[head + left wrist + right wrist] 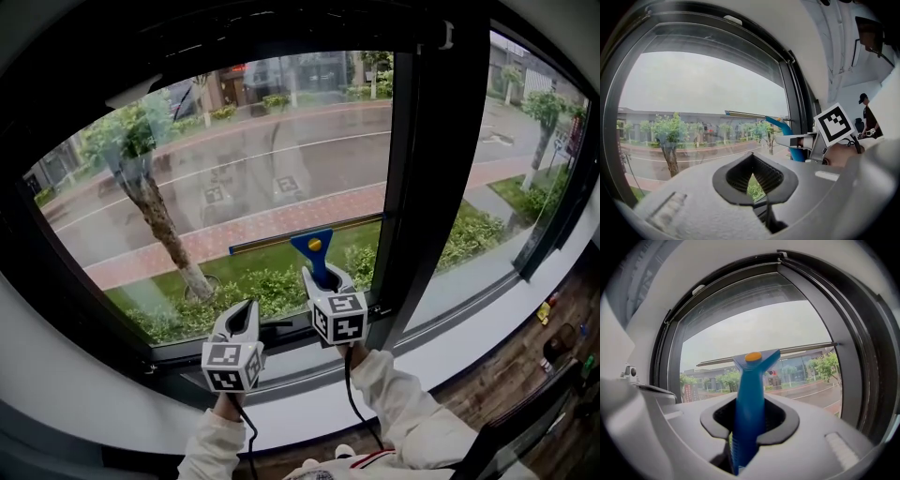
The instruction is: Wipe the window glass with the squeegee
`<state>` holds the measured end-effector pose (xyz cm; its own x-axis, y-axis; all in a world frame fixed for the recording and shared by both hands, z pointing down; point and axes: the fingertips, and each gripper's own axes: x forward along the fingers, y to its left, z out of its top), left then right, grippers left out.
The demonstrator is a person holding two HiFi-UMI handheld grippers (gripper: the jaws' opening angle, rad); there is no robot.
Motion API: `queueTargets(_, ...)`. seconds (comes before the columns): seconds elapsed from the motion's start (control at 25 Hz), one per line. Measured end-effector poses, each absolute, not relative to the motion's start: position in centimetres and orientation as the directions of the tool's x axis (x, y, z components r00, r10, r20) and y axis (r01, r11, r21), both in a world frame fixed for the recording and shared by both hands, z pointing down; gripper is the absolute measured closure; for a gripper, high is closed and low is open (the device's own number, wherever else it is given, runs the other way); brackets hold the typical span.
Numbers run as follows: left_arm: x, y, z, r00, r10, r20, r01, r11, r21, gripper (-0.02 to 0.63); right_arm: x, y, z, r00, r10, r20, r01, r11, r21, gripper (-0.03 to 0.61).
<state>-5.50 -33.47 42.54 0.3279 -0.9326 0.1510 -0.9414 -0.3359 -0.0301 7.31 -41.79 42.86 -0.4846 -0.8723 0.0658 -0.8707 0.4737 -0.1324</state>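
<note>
Fingers on the right gripper (323,278) are clamped on the blue handle of the squeegee (315,249). Left gripper (246,314) is closed to a slit with nothing in it, parked just left and nearer, low by the bottom frame.

Window glass (244,159) fills most of the head view, with a wet street and trees beyond and faint reflections of both marker cubes in it. Dark mullion (417,187) bounds the pane on the right. White sill (450,319) runs below, wood floor (525,375) to the right.

Key geometry: the handle runs straight out along the right fingers toward the pane. The blade (272,245) sits at its far end, long axis left-right, tilted slightly, low on the pane. Most of it overhangs left of the handle. I can't confirm rubber-to-glass contact from these views.

My read: the right hand does the stroke and the left isn't needed. Little travel is left below the blade, and most of the glass lies above it.
</note>
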Motion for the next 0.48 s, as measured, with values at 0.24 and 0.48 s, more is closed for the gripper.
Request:
queueTargets(0.24, -5.3, -33.1, 44.8, 0.330, -0.926, 0.185, -0.941, -0.338, -0.011, 0.611, 7.3, -41.6, 46.7, -0.469, -0.874, 0.126, -0.883, 0.460, -0.097, 0.472)
queueTargets(0.48, -5.4, -32.7, 46.5, 0.321, -0.920, 0.225, -0.945, -0.328, 0.004, 0.611, 7.4, -41.6, 50.1, -0.466, -0.864, 0.191, -0.885, 0.458, -0.085, 0.472)
